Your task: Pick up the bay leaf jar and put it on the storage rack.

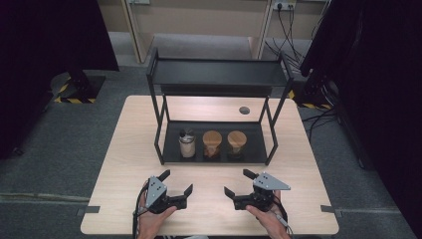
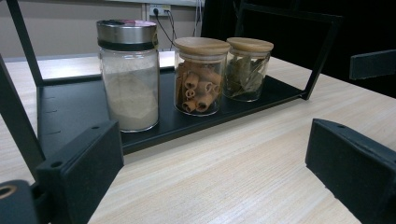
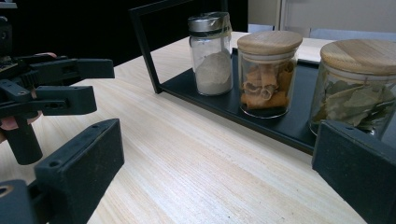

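A black two-tier rack stands on the wooden table. Three jars line its lower tray: a metal-lidded jar of pale powder, a wooden-lidded jar of cinnamon sticks, and a wooden-lidded jar of dried leaves. My left gripper rests open near the front edge, facing the jars. My right gripper is beside it, also open. Nothing sits between either pair of jaws.
A round cable hole lies in the tabletop behind the rack. The rack's thin black posts frame the tray on both sides. Cables trail on the floor at the right, and a stand base sits at the far left.
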A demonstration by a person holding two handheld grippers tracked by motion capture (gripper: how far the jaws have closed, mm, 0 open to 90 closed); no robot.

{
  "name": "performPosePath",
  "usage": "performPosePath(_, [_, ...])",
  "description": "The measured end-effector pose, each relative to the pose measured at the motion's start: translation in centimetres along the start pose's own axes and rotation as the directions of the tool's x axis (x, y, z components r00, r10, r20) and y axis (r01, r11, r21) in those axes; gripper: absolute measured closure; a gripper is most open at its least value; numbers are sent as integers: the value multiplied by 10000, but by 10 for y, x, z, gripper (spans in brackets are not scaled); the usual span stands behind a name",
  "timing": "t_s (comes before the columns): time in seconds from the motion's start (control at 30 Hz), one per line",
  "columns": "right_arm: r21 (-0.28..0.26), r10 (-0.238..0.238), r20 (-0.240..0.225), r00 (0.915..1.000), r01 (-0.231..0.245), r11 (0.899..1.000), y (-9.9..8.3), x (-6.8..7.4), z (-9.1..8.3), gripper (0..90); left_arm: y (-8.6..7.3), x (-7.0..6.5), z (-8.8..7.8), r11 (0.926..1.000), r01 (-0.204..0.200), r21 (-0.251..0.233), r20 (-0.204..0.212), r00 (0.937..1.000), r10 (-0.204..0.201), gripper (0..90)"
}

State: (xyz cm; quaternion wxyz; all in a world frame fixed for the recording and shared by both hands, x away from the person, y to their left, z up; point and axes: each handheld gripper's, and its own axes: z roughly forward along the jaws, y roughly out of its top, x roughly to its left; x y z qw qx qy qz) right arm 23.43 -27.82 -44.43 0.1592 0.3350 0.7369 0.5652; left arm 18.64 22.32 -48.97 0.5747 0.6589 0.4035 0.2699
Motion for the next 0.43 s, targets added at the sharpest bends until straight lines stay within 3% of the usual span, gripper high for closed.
performPosePath(0.43, [-36, 24, 134, 9999, -24, 10000, 1, -2, -2, 24, 0, 0, 0, 10000, -10, 4, -26, 10000, 10, 33])
